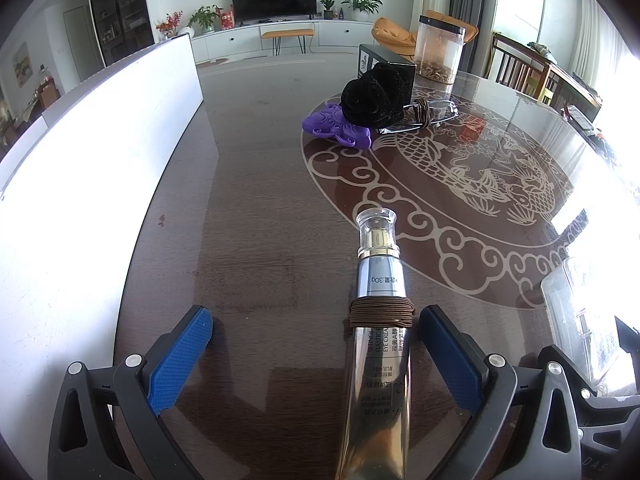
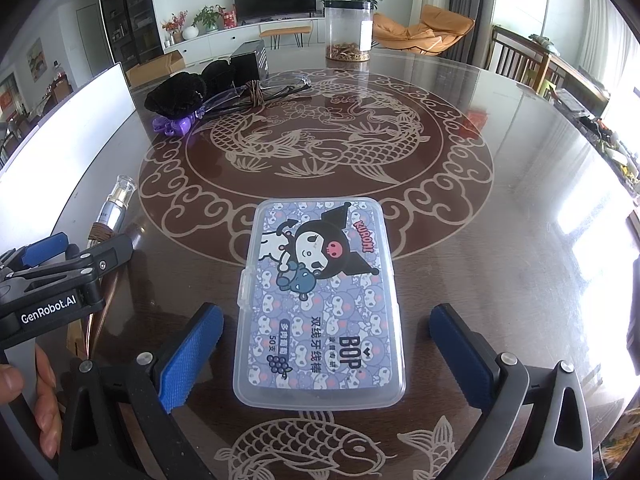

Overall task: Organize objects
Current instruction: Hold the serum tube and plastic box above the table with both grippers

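Both grippers sit spread wide over the table (image 2: 480,152). The left gripper (image 1: 316,328) straddles a silver tube (image 1: 380,344) wrapped with a brown band (image 1: 380,312), grasping nothing; its right pad is just beside the tube. The right gripper (image 2: 326,328) flanks a clear floss box (image 2: 320,300), both pads apart from it.

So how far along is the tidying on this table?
It looks barely begun. Nothing shows as put away yet. Both grippers are open: the left gripper straddles the eye cream tube, the right gripper the floss pick box. The black velvet scrunchie, purple hair clip and glasses remain piled at the far side.
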